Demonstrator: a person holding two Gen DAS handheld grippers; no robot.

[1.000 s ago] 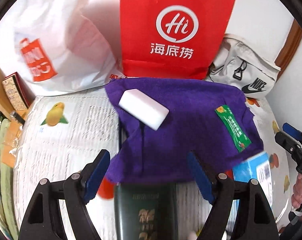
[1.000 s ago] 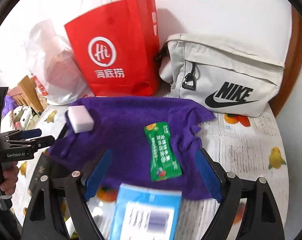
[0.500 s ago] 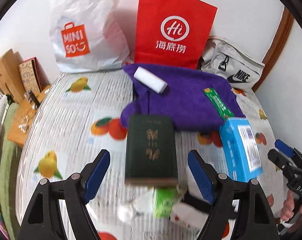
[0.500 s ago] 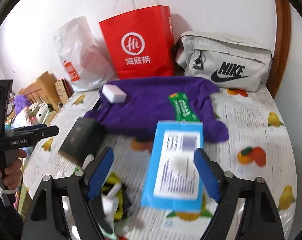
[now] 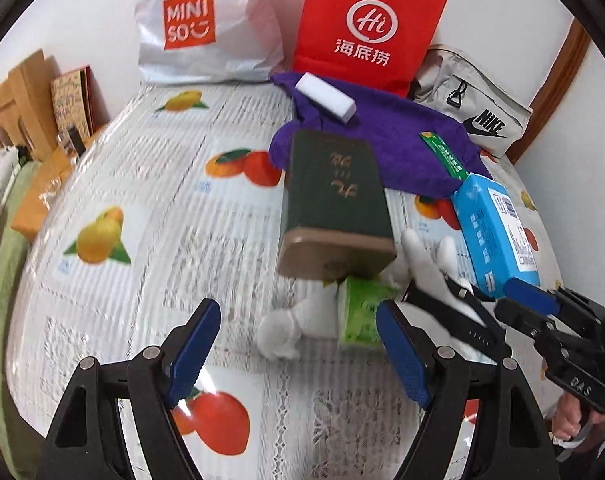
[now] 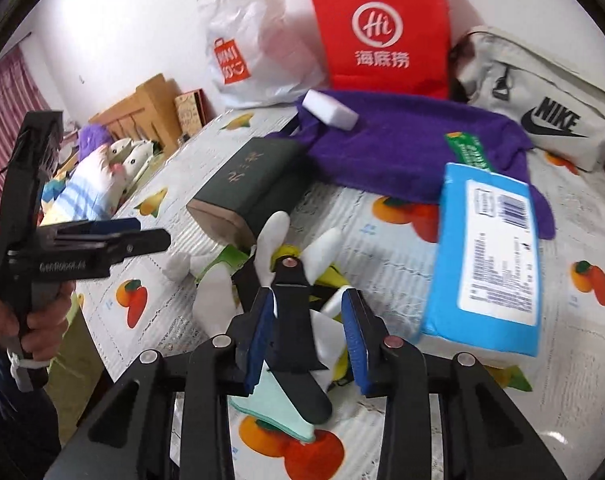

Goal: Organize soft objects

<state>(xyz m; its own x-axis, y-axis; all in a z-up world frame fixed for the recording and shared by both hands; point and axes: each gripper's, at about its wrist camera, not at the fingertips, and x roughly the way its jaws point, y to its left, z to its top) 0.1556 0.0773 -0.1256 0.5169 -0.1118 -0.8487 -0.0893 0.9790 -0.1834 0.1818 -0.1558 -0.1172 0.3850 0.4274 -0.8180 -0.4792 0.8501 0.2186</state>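
A white soft toy (image 5: 282, 328) (image 6: 270, 236) with green and yellow parts lies on the fruit-print table (image 5: 142, 240), partly under a dark green box (image 5: 334, 200) (image 6: 246, 176). A black strap (image 6: 294, 320) lies over the toy. My right gripper (image 6: 306, 340) (image 5: 502, 304) is closing around the strap and the toy's white fabric; its left pad touches the strap, its right pad stands apart from it. My left gripper (image 5: 298, 352) (image 6: 152, 232) hangs open, nothing between its fingers, just short of the toy. Farther back lie a purple towel (image 5: 382, 132), a white sponge (image 5: 326, 98), a green packet (image 5: 442, 156) and a blue tissue pack (image 6: 490, 248).
A white Miniso bag (image 5: 198, 28), a red paper bag (image 5: 366, 32) and a beige Nike bag (image 6: 542, 104) stand along the back wall. Past the table's left edge are a wooden rack (image 6: 150, 104) and stuffed toys (image 6: 98, 176). A mint cloth (image 6: 278, 404) lies under my right gripper.
Both grippers have drawn back from the towel to the near part of the table. The box, tissue pack and toy came into view. The right jaws have narrowed around the strap.
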